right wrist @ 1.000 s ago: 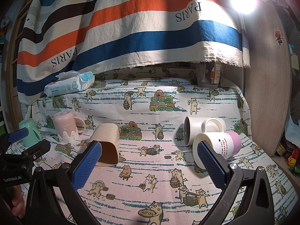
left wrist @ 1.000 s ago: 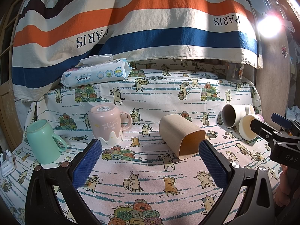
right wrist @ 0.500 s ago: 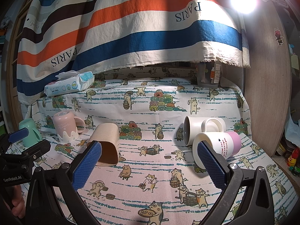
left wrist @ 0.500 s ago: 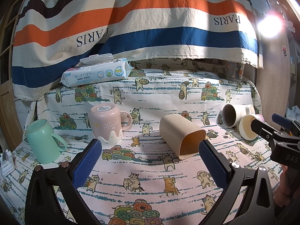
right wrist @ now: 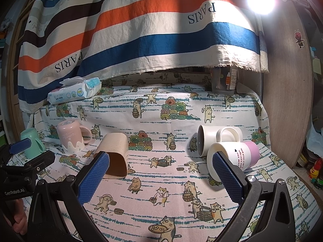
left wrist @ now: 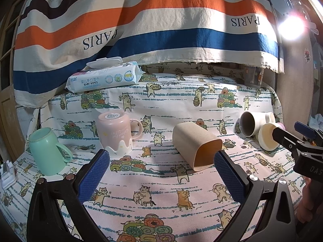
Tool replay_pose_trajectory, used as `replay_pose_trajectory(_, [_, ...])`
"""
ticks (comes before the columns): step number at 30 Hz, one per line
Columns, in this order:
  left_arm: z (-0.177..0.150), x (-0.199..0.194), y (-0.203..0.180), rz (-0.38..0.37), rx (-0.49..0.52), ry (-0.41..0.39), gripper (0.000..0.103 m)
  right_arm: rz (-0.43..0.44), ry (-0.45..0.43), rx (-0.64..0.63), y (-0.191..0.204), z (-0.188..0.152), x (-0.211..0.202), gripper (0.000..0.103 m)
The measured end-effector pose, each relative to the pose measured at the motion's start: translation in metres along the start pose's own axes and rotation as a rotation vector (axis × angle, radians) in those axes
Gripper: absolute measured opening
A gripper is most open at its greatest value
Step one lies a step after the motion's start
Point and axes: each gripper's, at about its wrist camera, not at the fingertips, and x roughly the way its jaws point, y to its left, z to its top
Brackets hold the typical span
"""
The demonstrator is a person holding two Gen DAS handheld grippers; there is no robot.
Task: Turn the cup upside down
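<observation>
Change: we see almost nothing different from a second ago; both tools sit where they were and no cup has shifted on the cat-print cloth (left wrist: 161, 197).
Left tool (left wrist: 161, 171): released, jaws spread wide, hovering over the cloth, touching nothing.
Right tool (right wrist: 160, 173): also released and empty.
Beige cup (left wrist: 196, 148): lying on its side, mouth toward us, between and just beyond the left tool's pads; we judge it the likeliest target.
Other cups: the pink mug (left wrist: 117, 134) is already upside down; the green mug (left wrist: 45, 151) stands upright; the white mug (right wrist: 215, 141) and pink-based cup (right wrist: 232, 157) lie on their sides, touching.
Meaning: we read this as a pause before the approach, so the flip has not begun.
</observation>
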Motion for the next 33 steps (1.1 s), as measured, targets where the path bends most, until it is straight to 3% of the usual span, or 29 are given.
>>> replay_pose_trajectory(12, [-0.003, -0.003, -0.013, 0.020, 0.051, 0.039, 0.103, 0.001, 0.002, 0.001, 0.000, 0.000, -0.001, 0.102])
replay_pose_trajectory(21, [0.033, -0.019, -0.014, 0.005, 0.013, 0.057, 0.103, 0.046, -0.009, 0.037, -0.008, 0.000, -0.002, 0.102])
replay_pose_trajectory(26, [0.059, -0.002, -0.010, 0.039, 0.005, 0.175, 0.103, 0.002, 0.013, 0.026, -0.014, 0.019, -0.008, 0.102])
replay_pose_trajectory(30, [0.077, 0.034, -0.007, -0.051, -0.075, 0.332, 0.103, -0.065, -0.002, -0.029, -0.020, 0.043, -0.011, 0.102])
replay_pose_trajectory(33, [0.083, 0.066, -0.013, -0.070, -0.119, 0.416, 0.103, -0.085, -0.032, -0.066, -0.026, 0.055, -0.010, 0.102])
